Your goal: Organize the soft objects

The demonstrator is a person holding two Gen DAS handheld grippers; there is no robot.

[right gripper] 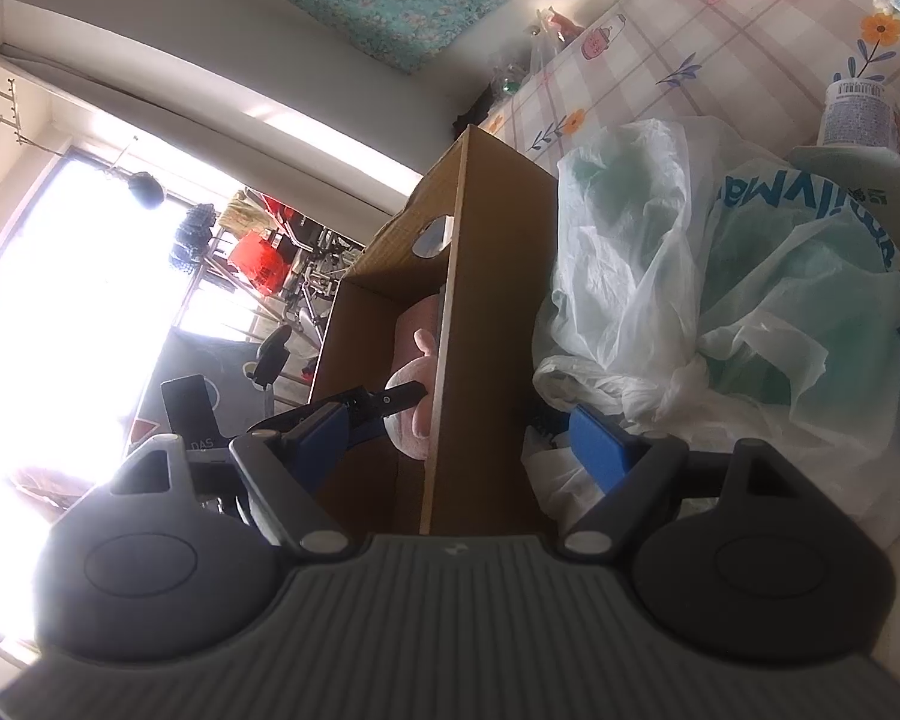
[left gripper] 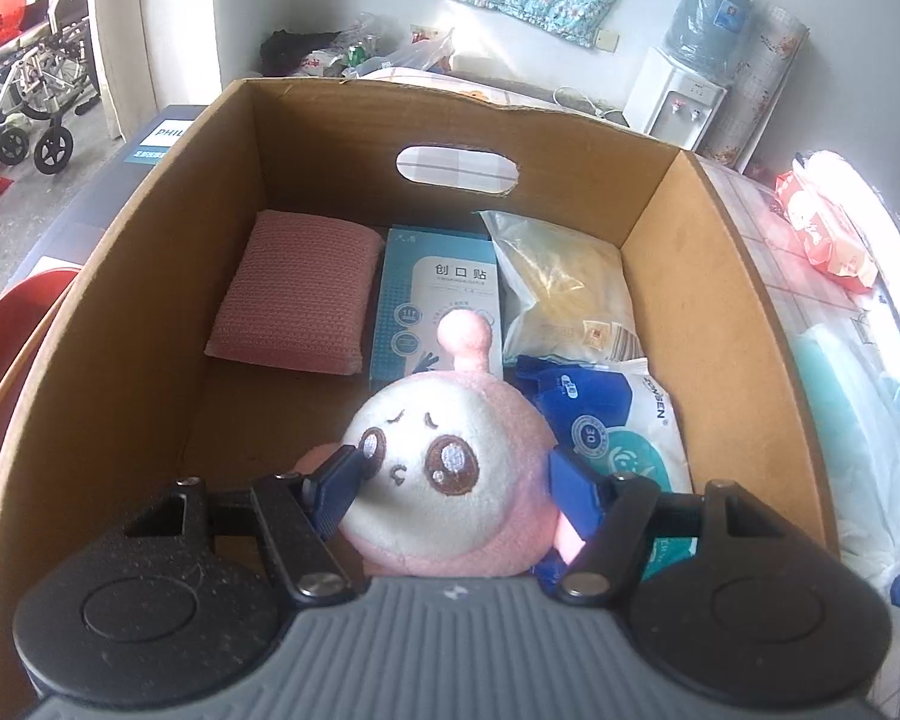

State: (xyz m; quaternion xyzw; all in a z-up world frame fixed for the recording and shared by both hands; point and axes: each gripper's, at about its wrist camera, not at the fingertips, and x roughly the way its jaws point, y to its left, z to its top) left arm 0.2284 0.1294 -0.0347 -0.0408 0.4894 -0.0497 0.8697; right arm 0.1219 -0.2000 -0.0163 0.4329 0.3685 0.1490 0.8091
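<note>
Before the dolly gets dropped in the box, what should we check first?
1. Left tool pinching the round pink-and-white plush toy: ok.
2. Toy inside the brown cardboard box: ok.
3. Bare box floor left of the toy: ok.
4. Toy resting on the floor yet: cannot tell.
5. Toy overlaps the blue-and-white wipes pack; touching: cannot tell.
6. Right tool open, straddling the box wall, not clear: not ok.

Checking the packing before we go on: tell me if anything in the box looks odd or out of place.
One thing stands out: the bandage box, a stiff carton, lies flat between the pink sponge and the yellow bag in a cardboard box meant for soft things. The left gripper holds the plush toy upright. Nothing looks spilled or damaged.
</note>
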